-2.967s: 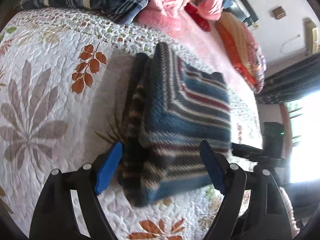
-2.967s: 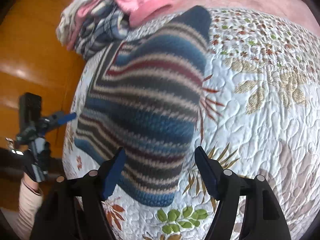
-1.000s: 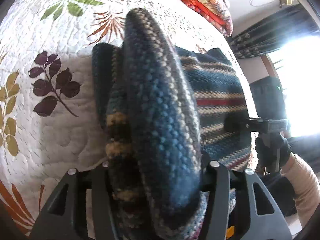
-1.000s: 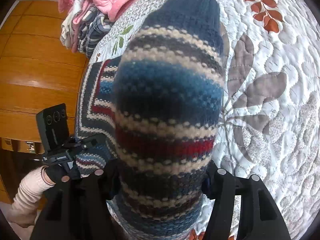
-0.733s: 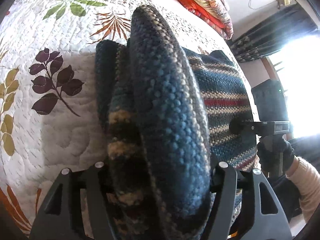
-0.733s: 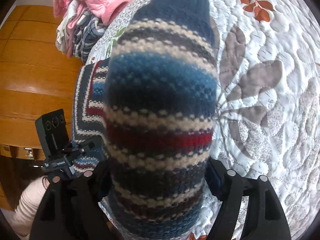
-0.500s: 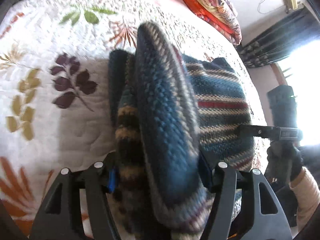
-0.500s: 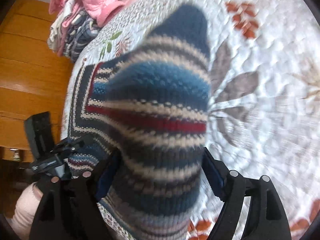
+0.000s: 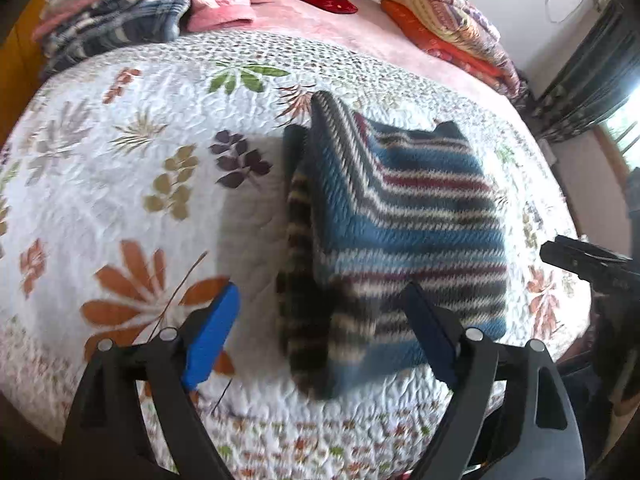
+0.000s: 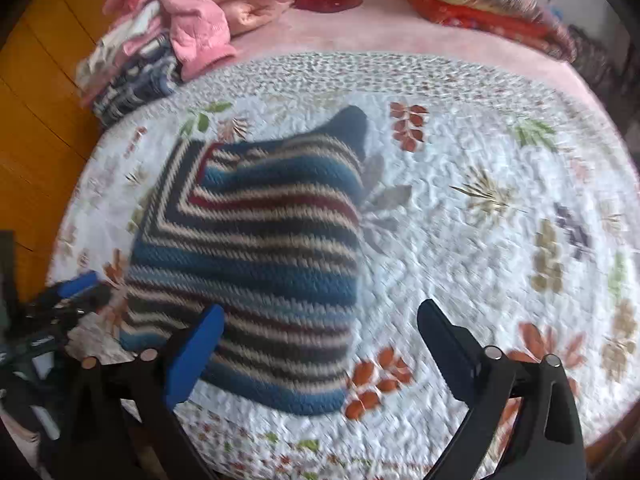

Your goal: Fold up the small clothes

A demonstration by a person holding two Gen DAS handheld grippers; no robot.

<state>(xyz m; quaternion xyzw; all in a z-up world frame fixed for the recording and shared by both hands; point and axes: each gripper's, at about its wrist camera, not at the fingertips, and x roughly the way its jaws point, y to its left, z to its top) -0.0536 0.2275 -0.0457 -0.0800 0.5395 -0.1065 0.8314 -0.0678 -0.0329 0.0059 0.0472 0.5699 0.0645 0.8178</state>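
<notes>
The striped sweater (image 9: 400, 216) lies folded on the leaf-patterned quilt (image 9: 120, 184), with no label or writing readable anywhere. Left gripper (image 9: 320, 336) and right gripper (image 10: 320, 344) both hang spread wide, empty, at its near edge.

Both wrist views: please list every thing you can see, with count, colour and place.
striped sweater: one, blue, cream, red and dark, folded on the quilt
quilt: one, white with leaf print, covering the bed
pile of clothes: one, pink and plaid, far left corner
folded bedding: one stack, orange and patterned, far right
left gripper: one, black with blue pads, open
right gripper: one, black with blue pads, open
</notes>
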